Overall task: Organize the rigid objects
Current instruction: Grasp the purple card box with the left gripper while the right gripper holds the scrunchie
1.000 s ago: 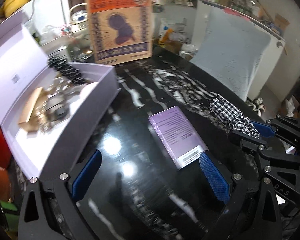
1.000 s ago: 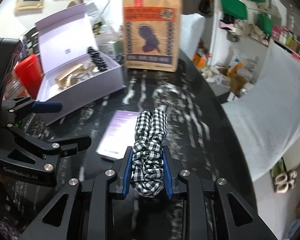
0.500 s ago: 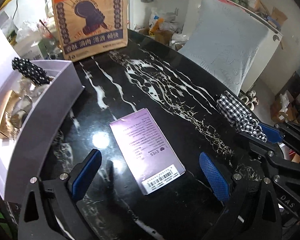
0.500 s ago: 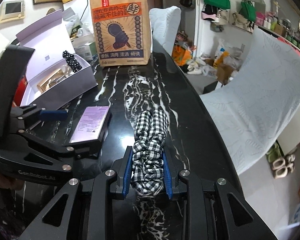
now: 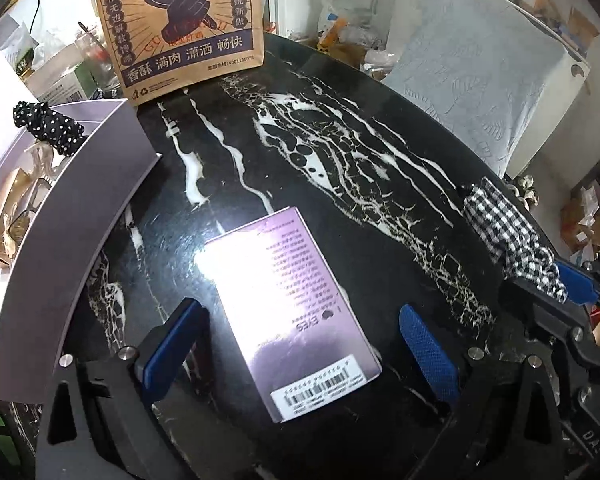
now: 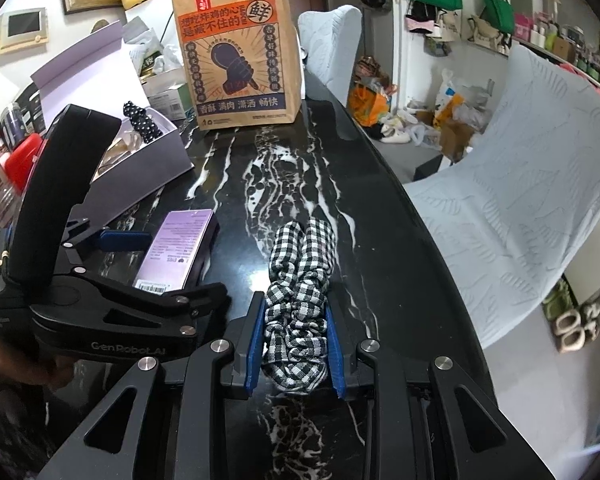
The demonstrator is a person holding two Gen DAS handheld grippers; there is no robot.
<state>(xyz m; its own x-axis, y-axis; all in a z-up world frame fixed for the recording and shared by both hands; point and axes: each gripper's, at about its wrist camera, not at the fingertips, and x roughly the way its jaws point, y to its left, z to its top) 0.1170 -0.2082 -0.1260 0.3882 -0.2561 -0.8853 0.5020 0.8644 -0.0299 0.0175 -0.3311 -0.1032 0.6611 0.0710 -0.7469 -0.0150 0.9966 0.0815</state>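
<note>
A flat purple box [image 5: 288,308] with a barcode lies on the black marble table; it also shows in the right wrist view [image 6: 176,252]. My left gripper [image 5: 300,344] is open, its blue pads on either side of the box's near end, not touching it. My right gripper [image 6: 296,344] is shut on a black-and-white checked scrunchie [image 6: 300,292], also seen in the left wrist view [image 5: 516,240]. An open lilac gift box [image 5: 72,216] at the left holds a black dotted scrunchie [image 5: 48,128] and gold and clear items.
A brown paper food bag [image 6: 236,52] stands at the table's far end. A chair with a pale blue cover [image 6: 540,208] stands along the right edge. Cartons and clutter lie behind the gift box. Bare marble [image 5: 332,152] lies between the bag and the purple box.
My left gripper has swung right from the gift box and closed in over the purple box, which now lies between its pads. My right gripper keeps hold of the checked scrunchie.
</note>
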